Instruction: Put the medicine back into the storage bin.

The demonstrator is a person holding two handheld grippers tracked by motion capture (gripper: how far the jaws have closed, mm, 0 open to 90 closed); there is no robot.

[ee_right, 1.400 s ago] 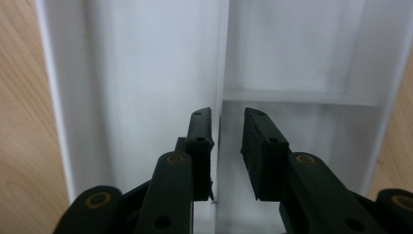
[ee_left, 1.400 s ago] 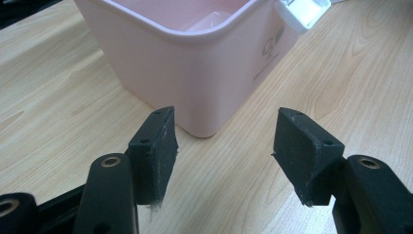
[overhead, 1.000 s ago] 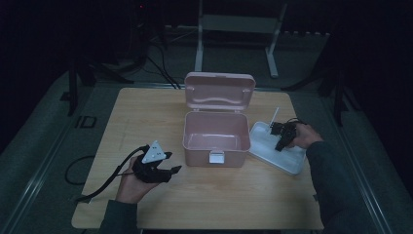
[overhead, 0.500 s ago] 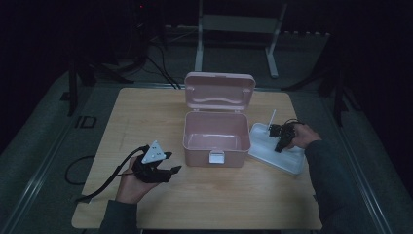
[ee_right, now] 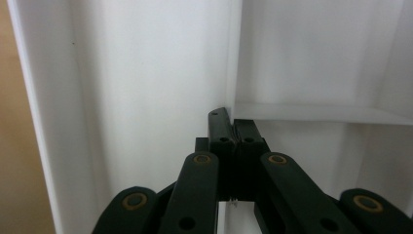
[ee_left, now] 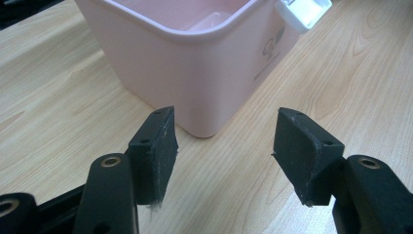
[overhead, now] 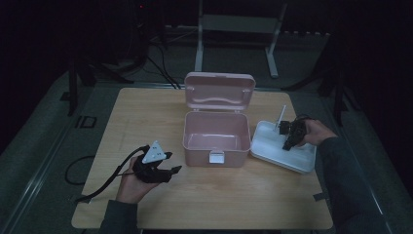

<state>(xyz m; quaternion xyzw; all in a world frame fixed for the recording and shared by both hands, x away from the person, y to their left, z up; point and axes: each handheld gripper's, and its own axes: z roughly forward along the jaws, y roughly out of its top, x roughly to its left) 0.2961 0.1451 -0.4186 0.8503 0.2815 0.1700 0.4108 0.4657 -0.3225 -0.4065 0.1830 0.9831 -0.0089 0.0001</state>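
An open pink box (overhead: 214,146) stands mid-table with its lid (overhead: 219,90) tipped back and a white latch (overhead: 216,157) on its front. The inside looks bare. My left gripper (overhead: 173,162) rests low on the table at the box's front left. Its jaws are wide open (ee_left: 224,141) and face a corner of the pink box (ee_left: 204,83) with nothing between them. To the right of the box lies a white tray (overhead: 275,151). My right gripper (overhead: 287,145) reaches down into it, jaws pressed together (ee_right: 234,122) on the thin divider (ee_right: 233,53) of the tray (ee_right: 146,73).
The wooden table (overhead: 146,112) has bare room left of the box and along its front. A thin white rod (overhead: 281,117) sticks up by the tray's far edge. A cable (overhead: 104,183) trails from the left gripper off the front left. Dark stands sit behind the table.
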